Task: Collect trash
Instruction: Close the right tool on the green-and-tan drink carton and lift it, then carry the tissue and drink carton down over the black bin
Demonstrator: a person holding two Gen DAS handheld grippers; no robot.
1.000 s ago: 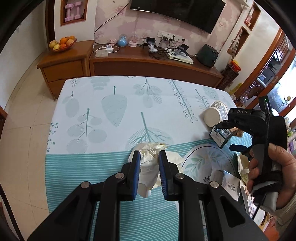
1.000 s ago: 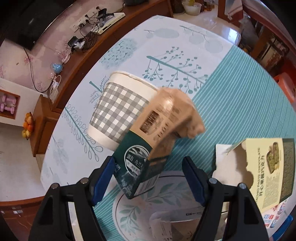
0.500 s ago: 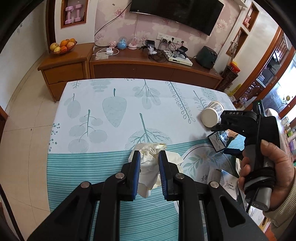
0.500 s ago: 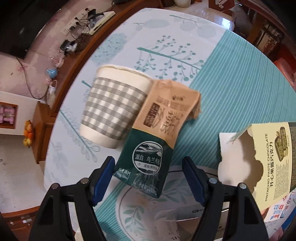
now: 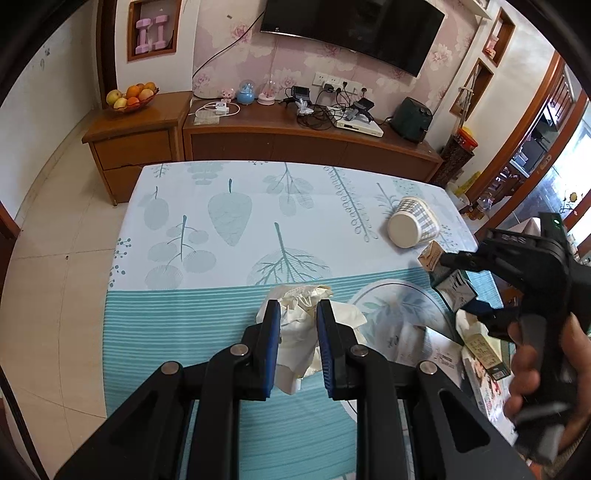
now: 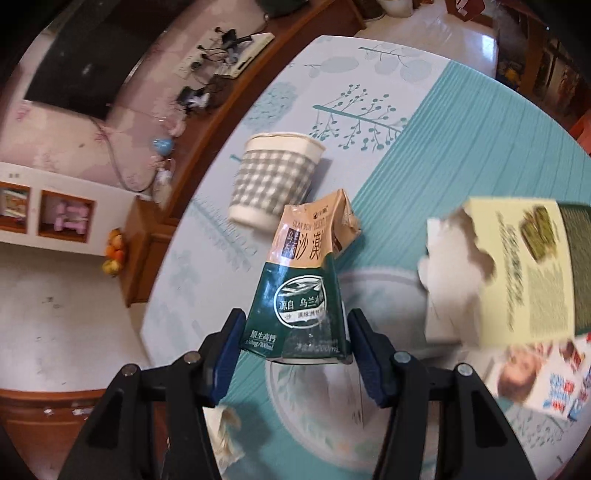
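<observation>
A table (image 5: pixel 207 325) fills the near part of the room. Its cloth (image 6: pixel 461 155) is teal with thin stripes close by, then white with pale leaves and trees farther off. Beyond the table stands a long brown wood cabinet (image 5: pixel 303 142) with cables and small toys on top. A bowl of fruit (image 5: pixel 131 98) sits on a lower cabinet to its left. A dark TV (image 5: pixel 351 31) hangs on a pink flowered wall.

The left gripper (image 5: pixel 294 341) is nearly closed. Its blue pads squeeze a crumpled white tissue (image 5: pixel 299 332), soft and wrinkly, with a loose part resting on the striped cloth.

The right gripper (image 6: pixel 293 350), held by a hand (image 5: pixel 546 373), has just been closing. Its blue pads now press both sides of a milk carton (image 6: pixel 299 295). The carton is dark green at the bottom and tan on top, shiny, and its top is squashed and bent. It tilts a little and looks lifted off the cloth.

Just behind the carton a paper cup (image 6: pixel 275 181) lies on its side. It is white with a grey check pattern. To the right lies a torn yellow and green cardboard box (image 6: pixel 517 269), blurred. More printed paper (image 6: pixel 546 380) lies under it.
</observation>
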